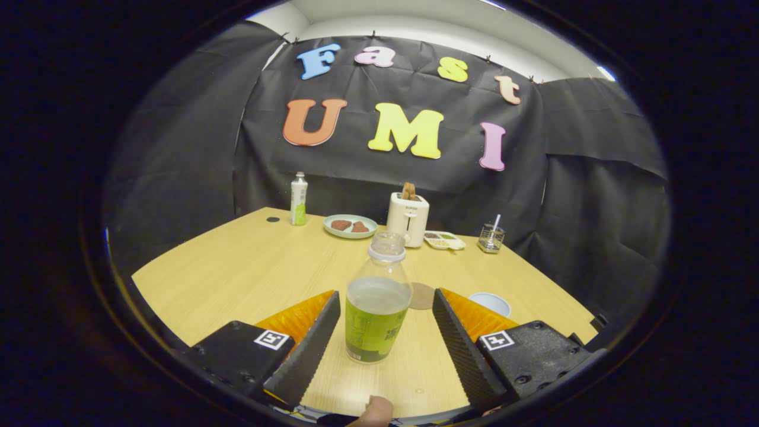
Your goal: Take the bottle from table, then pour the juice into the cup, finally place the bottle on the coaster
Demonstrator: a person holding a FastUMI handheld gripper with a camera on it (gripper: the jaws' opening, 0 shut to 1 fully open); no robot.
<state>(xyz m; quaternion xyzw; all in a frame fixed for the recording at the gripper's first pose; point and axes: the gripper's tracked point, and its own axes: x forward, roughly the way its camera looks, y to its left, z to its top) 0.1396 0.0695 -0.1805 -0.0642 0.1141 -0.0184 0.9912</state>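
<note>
A clear uncapped bottle (378, 302) with a green label and pale juice stands upright on the wooden table (249, 273), between my two fingers. My gripper (385, 302) is open: each finger stands a small gap away from the bottle's sides. A round brown coaster (422, 295) lies flat just beyond the bottle, slightly to its right. A pale blue cup (491, 303) sits further right, partly hidden behind the right finger (462, 338).
At the table's far side stand a white and green bottle (299, 199), a plate with brown pieces (350, 226), a white toaster with bread (408, 217), a small snack tray (443, 239) and a glass with a spoon (491, 237). A fingertip (375, 411) shows below.
</note>
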